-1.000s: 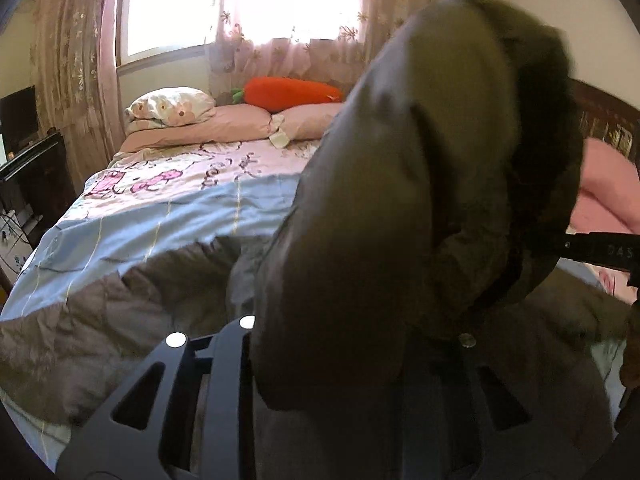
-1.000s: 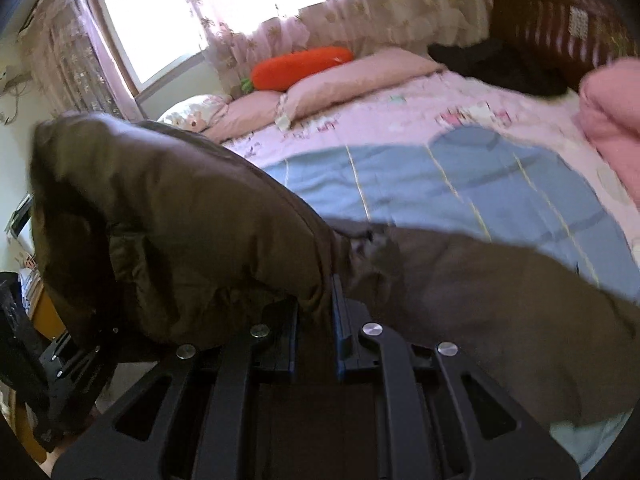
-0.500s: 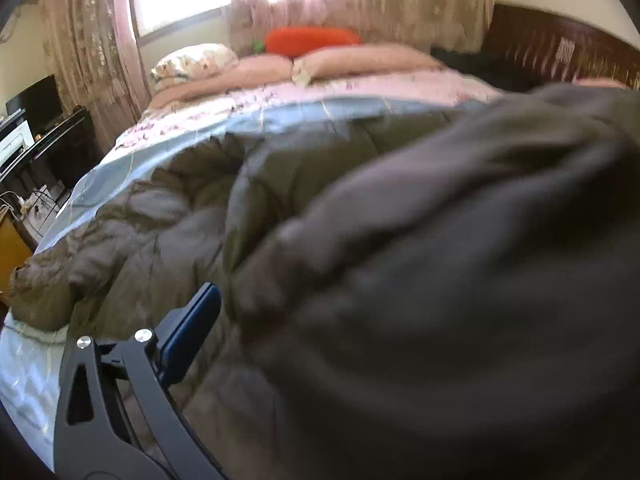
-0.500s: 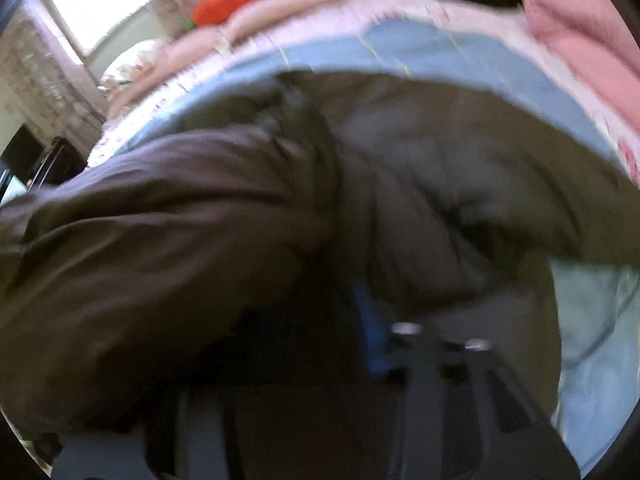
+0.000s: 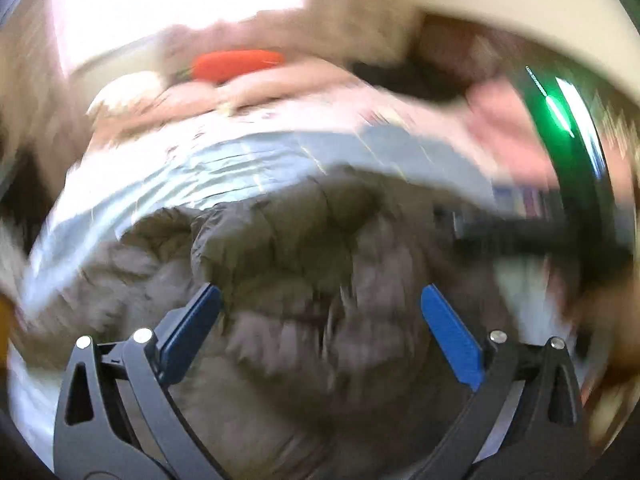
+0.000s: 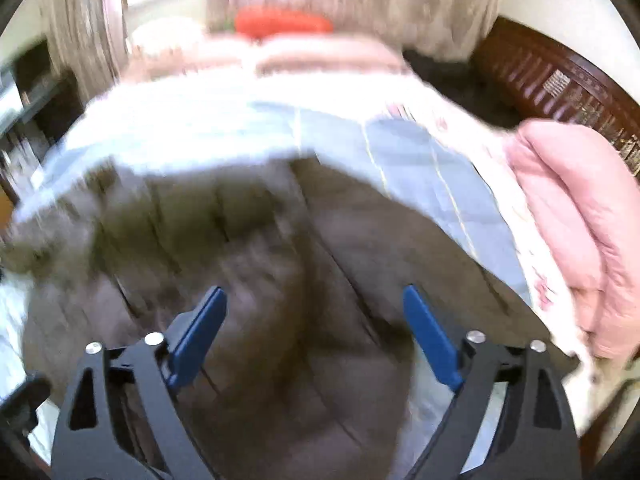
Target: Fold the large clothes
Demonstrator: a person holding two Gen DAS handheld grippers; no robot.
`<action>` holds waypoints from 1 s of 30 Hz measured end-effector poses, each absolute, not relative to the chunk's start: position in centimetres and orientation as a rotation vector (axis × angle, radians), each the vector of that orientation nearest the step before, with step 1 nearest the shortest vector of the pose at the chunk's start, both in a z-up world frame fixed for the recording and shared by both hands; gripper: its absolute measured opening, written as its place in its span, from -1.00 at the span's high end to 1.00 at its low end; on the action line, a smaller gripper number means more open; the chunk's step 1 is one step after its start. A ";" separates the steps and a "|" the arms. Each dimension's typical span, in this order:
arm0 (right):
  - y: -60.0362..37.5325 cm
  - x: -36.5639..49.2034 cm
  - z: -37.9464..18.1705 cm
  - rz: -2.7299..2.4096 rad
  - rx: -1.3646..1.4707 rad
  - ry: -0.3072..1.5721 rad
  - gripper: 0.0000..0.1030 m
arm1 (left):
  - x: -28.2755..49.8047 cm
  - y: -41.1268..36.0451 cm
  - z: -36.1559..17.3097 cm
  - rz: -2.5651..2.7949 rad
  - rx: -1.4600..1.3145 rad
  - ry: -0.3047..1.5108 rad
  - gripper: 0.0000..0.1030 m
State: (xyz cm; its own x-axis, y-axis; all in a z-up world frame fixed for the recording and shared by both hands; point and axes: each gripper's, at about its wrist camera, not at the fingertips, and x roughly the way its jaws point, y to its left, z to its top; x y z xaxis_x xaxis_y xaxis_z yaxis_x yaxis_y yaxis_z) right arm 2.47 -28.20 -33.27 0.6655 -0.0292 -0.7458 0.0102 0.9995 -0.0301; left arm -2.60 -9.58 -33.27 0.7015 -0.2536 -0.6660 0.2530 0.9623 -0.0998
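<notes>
A dark olive-brown padded jacket (image 5: 304,280) lies folded over on the bed; it also shows in the right wrist view (image 6: 256,264). My left gripper (image 5: 320,332) is open and empty just above the jacket, its blue pads (image 5: 192,328) spread wide. My right gripper (image 6: 316,332) is open and empty above the jacket too. Both views are blurred by motion. The right hand-held gripper shows as a dark shape (image 5: 560,236) at the right of the left wrist view.
The bed has a blue and pink sheet (image 6: 420,152). An orange carrot cushion (image 6: 280,24) and pink pillows (image 6: 320,54) lie at the head. A folded pink quilt (image 6: 580,220) lies at the right. A dark wooden headboard (image 6: 560,80) stands behind it.
Both grippers let go of the jacket and opened. The lifted part dropped onto the rest of the jacket on the bed. Both grippers are moving, blurring the views.
</notes>
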 end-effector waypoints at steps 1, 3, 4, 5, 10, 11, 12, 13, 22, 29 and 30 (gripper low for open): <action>-27.3 3.5 -35.3 -0.018 -0.024 0.837 -0.78 | -1.3 -9.4 -35.5 -0.235 -0.062 0.765 -0.96; -26.2 4.8 -39.3 -0.024 -0.023 0.854 -0.78 | 0.8 -8.9 -41.3 -0.128 -0.143 0.841 -0.96; -25.8 5.2 -42.0 -0.038 -0.020 0.872 -0.77 | 1.5 -8.3 -44.2 -0.100 -0.180 0.879 -0.96; -25.5 5.5 -44.1 -0.059 -0.023 0.900 -0.76 | 1.8 -8.0 -46.8 -0.079 -0.212 0.908 -0.96; -26.4 4.9 -50.7 -0.092 0.152 0.975 -0.77 | 0.8 -8.3 -50.8 -0.049 -0.128 0.849 -0.96; -26.7 5.1 -50.2 -0.087 0.156 0.993 -0.76 | 1.1 -8.2 -50.1 -0.065 -0.124 0.871 -0.96; -26.9 5.3 -49.6 -0.082 0.160 1.006 -0.76 | 1.2 -7.8 -48.7 -0.092 -0.132 0.874 -0.96; -27.5 5.5 -48.1 -0.074 0.169 0.996 -0.76 | 1.4 -7.3 -47.3 -0.108 -0.146 0.849 -0.96; -27.7 14.7 -40.3 0.019 -0.090 0.876 -0.91 | 11.7 -1.2 -42.6 -0.079 -0.309 0.845 -0.96; -27.5 19.9 -45.0 0.026 0.010 0.961 -0.91 | 14.4 -2.2 -47.4 -0.017 -0.497 0.858 -0.84; -27.3 19.8 -45.2 0.017 0.028 0.951 -0.89 | 15.0 -2.0 -47.9 -0.009 -0.518 0.833 -0.76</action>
State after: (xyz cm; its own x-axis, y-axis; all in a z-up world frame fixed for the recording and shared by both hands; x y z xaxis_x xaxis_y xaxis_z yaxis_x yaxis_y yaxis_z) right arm 19.79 -27.35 -45.18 0.5809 0.0271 -0.8135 -0.0021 0.9995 0.0317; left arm 15.00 -2.03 -47.92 0.6798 -0.2065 -0.7037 -0.1916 0.8762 -0.4422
